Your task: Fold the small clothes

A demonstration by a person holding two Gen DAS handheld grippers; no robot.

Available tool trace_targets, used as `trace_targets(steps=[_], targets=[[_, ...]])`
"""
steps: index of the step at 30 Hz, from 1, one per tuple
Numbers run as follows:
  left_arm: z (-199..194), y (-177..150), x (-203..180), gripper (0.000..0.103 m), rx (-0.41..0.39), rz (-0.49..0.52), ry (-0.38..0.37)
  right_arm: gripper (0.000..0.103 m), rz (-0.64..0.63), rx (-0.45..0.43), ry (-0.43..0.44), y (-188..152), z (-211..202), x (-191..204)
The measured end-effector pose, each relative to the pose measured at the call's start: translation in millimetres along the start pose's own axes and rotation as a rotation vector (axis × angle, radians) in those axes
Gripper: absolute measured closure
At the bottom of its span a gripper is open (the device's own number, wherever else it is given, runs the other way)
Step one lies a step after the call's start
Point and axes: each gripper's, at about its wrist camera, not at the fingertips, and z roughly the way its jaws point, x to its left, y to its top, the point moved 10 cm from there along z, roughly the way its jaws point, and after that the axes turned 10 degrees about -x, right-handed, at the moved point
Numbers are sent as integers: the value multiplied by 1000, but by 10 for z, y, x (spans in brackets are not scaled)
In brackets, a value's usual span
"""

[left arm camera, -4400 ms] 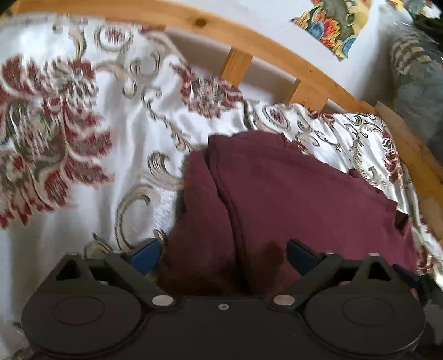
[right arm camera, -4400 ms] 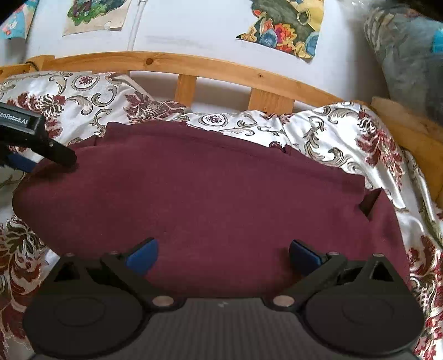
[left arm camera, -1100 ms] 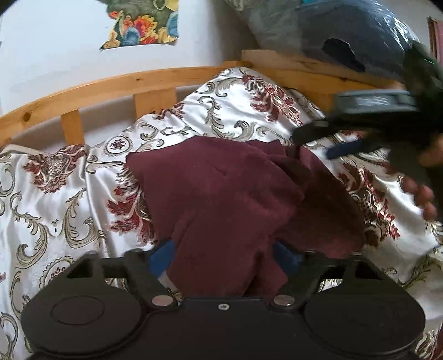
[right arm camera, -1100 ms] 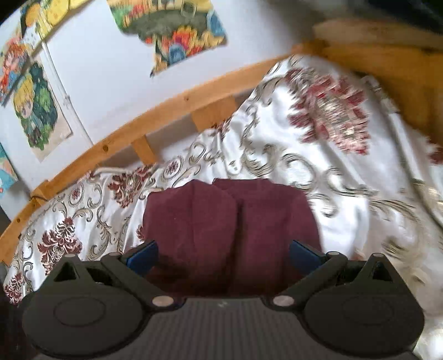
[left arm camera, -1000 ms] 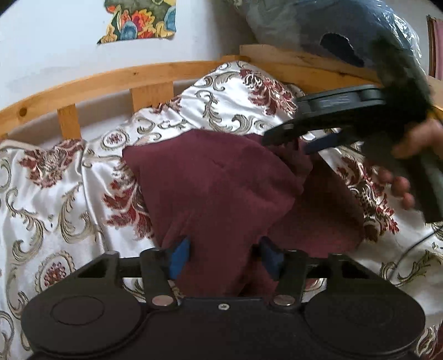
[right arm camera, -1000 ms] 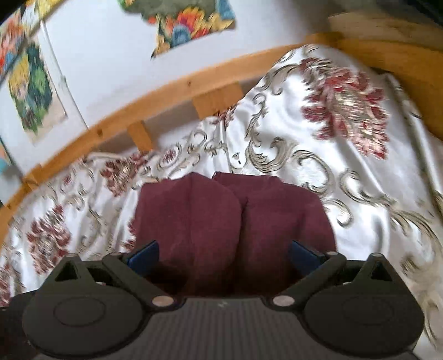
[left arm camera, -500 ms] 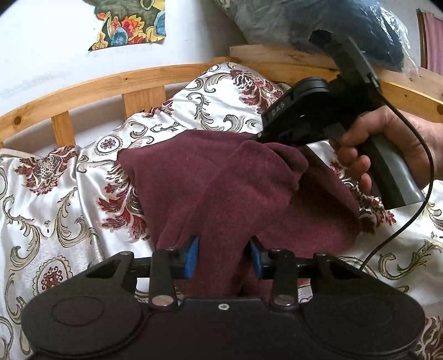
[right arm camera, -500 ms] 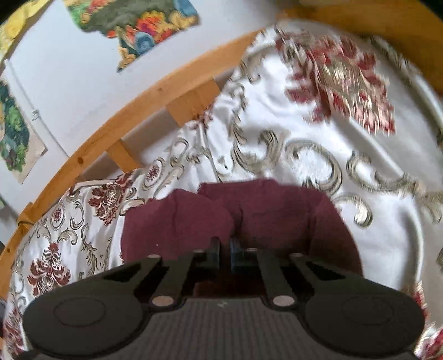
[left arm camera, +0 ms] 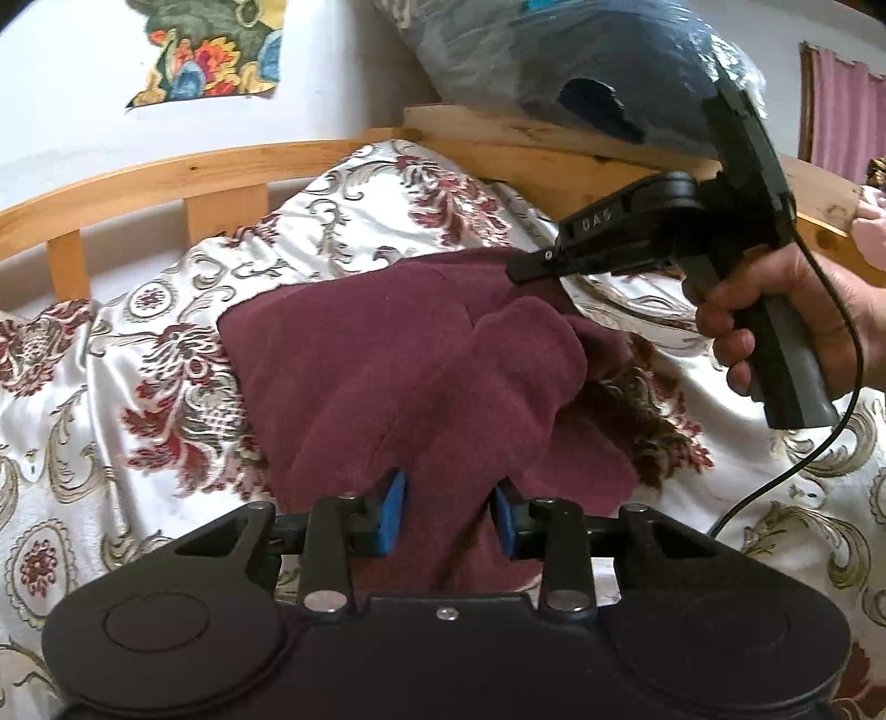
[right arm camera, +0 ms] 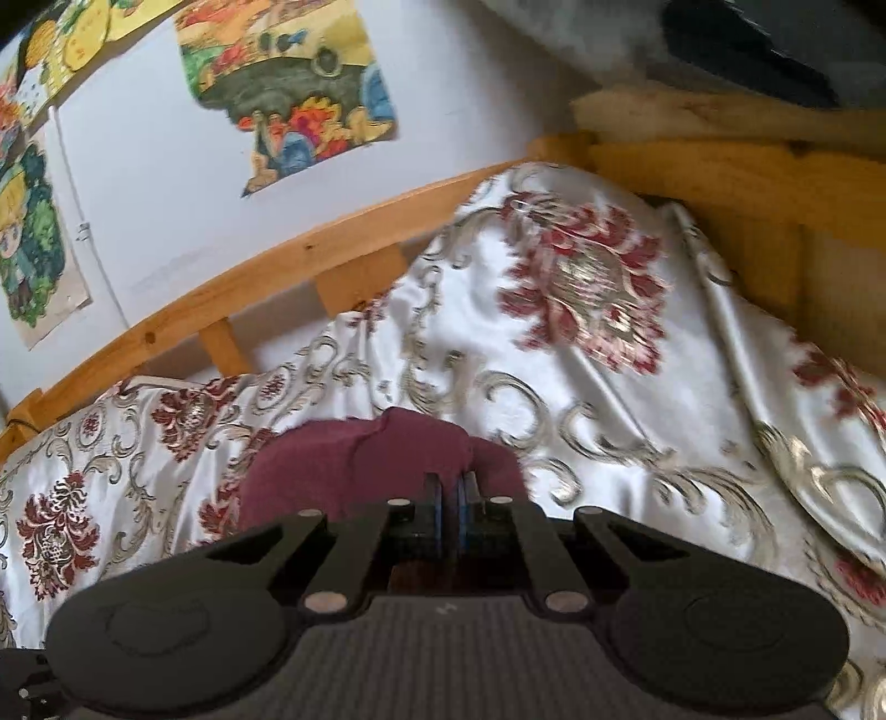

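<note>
The left gripper [left arm camera: 447, 512] has its blue-padded fingers [left arm camera: 392, 512] drawn in against a bunched fold of the maroon garment [left arm camera: 387, 376], with a thick ridge of cloth pinched between them. From that grip the cloth rises and spreads away over the bed, one rounded flap doubled over on top of the rest.

The right gripper [right arm camera: 454, 512] has its fingers [right arm camera: 434, 509] pressed nearly flat together, only a thin blue line showing between the two pads. Maroon cloth bulges up directly in front of and around the tips. In the left wrist view the same gripper [left arm camera: 526, 268] comes in from the right, and its black tips meet the far edge of the garment, where the cloth is lifted into a small peak. The person's hand [left arm camera: 786, 321] wraps the grey handle behind it, and a black cable [left arm camera: 830, 421] loops down from the handle onto the bed.

The garment lies partly folded on a white bedspread [left arm camera: 138, 387] patterned with red flowers and gold scrolls. The bedspread is rumpled and runs up against a wooden bed rail [left arm camera: 166, 177] with short upright slats. Behind the rail is a pale wall with a colourful torn picture [left arm camera: 210, 50] stuck to it; the right wrist view shows several pictures [right arm camera: 299, 77] of that kind. A dark bundle wrapped in clear plastic [left arm camera: 581, 61] sits on the wooden ledge at the bed's end.
</note>
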Motion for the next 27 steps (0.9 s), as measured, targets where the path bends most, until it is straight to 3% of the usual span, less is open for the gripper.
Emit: trace_targets(steps=[13, 17, 18, 20, 25, 27], targets=[[82, -85, -126, 66, 15, -10, -43, 95, 5, 38, -55, -319, 9, -314], [77, -86, -127, 62, 13, -33, -59, 77, -6, 34, -70, -318, -78, -259], [74, -87, -130, 61, 13, -37, -64, 62, -16, 31, -61, -313, -127, -212], [72, -88, -142, 60, 12, -38, -68, 47, -42, 14, -25, -297, -226, -96], [65, -101, -182, 58, 15, -8, -64, 41, -113, 31, 71, -394, -435, 290], [55, -106, -189, 56, 18, 2, -64, 41, -153, 58, 64, -482, -463, 368]])
